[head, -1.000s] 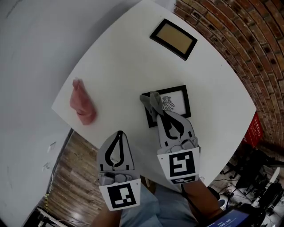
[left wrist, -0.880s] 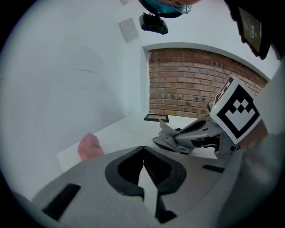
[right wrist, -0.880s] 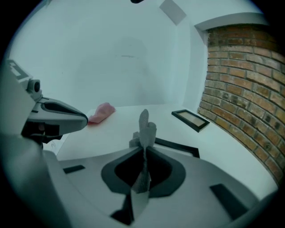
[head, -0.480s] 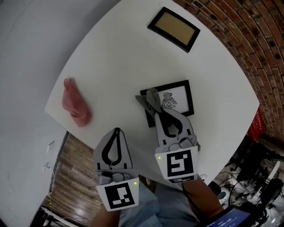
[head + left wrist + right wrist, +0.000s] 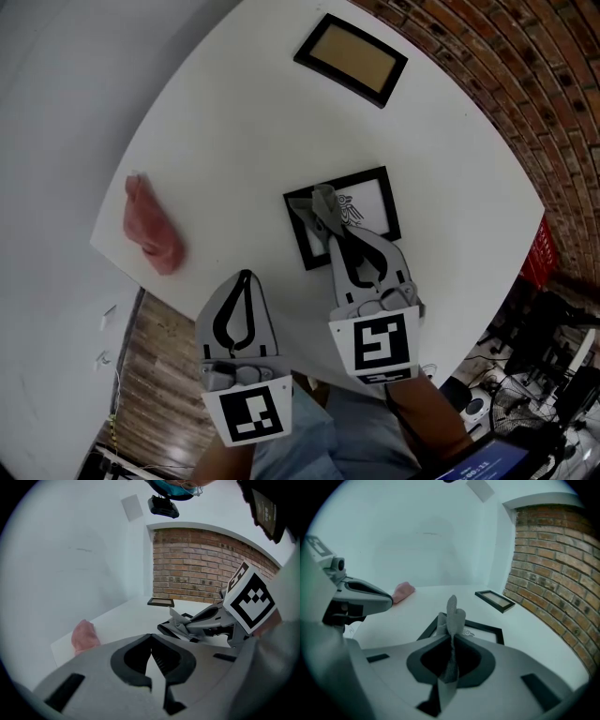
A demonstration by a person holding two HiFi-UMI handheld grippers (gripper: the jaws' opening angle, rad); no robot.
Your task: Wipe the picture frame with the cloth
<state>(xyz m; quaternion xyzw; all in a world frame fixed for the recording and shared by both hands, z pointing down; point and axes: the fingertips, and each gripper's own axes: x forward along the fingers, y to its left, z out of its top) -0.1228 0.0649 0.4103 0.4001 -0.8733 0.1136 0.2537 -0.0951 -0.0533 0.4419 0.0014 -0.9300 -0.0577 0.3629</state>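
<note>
Even soft light, fisheye edges, dark vignette

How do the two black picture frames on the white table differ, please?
The near black picture frame holds a white sheet with a dark drawing; the far black picture frame holds a plain tan panel. The grey cloth in the right gripper overlaps the near frame; the far frame lies bare. Both lie flat.
</note>
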